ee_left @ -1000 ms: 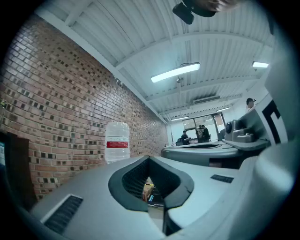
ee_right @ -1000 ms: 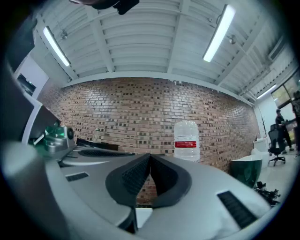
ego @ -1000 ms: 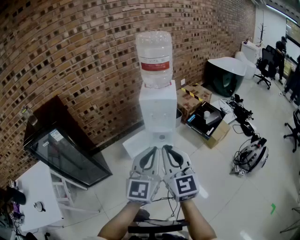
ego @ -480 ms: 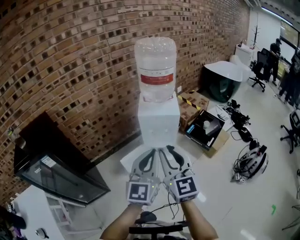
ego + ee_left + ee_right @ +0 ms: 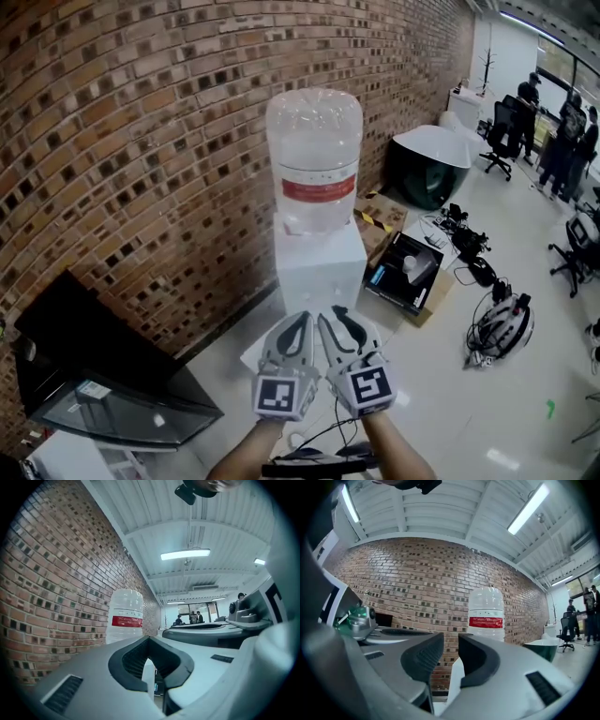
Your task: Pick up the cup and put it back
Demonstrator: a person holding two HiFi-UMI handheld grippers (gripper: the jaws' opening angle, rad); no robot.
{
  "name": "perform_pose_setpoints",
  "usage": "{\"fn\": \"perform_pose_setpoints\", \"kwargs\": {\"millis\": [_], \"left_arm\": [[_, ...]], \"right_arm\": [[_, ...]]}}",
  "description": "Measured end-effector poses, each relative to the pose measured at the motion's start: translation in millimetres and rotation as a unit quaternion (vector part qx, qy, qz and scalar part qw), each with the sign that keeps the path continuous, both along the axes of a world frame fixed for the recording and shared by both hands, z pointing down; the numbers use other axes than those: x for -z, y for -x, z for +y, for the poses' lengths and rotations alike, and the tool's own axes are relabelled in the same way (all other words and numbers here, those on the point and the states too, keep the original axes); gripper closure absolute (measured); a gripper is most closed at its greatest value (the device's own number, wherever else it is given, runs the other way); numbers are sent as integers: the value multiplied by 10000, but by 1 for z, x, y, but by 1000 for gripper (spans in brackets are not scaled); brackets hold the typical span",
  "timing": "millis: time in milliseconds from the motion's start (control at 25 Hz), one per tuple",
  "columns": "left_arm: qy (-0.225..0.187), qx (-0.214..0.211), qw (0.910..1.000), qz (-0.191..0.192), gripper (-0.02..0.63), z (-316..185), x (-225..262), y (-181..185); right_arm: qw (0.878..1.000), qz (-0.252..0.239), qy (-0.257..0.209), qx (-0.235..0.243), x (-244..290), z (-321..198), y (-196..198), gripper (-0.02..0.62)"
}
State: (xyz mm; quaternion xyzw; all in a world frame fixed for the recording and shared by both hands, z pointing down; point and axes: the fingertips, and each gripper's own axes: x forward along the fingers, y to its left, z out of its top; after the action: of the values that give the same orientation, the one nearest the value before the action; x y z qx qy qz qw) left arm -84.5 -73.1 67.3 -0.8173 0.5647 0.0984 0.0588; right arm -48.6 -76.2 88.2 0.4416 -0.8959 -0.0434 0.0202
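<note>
Against the brick wall point(image 5: 141, 141), the water dispenser point(image 5: 319, 267) and its bottle point(image 5: 314, 159) loom larger than a second ago; I've moved closer. My forearms point(image 5: 246, 457) converge, with the left gripper point(image 5: 298, 323) and right gripper point(image 5: 336, 319) side by side, pointed at it. The left jaws touch at the tips; the right jaws stand narrowly apart, empty. I can't see the cup in any view.

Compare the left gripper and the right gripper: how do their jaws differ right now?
The left gripper has its jaw tips together; the right gripper has its jaws slightly apart, brick wall showing in the gap. The water bottle appears left of the left gripper's jaws but right of the right gripper's. Both are empty and aimed toward the dispenser.
</note>
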Motion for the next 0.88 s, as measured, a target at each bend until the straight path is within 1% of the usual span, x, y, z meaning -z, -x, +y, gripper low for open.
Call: {"fn": "perform_pose_setpoints", "kwargs": {"millis": [80, 200, 560, 720, 880], "left_arm": [[-5, 1, 10000, -29, 609, -9, -2, 1], [-33, 66, 10000, -39, 609, -24, -1, 1], [-44, 228, 9997, -102, 609, -68, -14, -18], [-44, 180, 9997, -145, 609, -85, -51, -28], [-33, 134, 9998, -138, 609, -94, -115, -30]], "right_arm": [[10000, -94, 26, 10, 0, -10, 4, 500], [9999, -54, 7, 100, -2, -25, 5, 500], [9996, -172, 15, 201, -15, -73, -18, 500], [9997, -181, -7, 170, -52, -94, -26, 500], [9996, -159, 69, 245, -120, -103, -24, 500]]}}
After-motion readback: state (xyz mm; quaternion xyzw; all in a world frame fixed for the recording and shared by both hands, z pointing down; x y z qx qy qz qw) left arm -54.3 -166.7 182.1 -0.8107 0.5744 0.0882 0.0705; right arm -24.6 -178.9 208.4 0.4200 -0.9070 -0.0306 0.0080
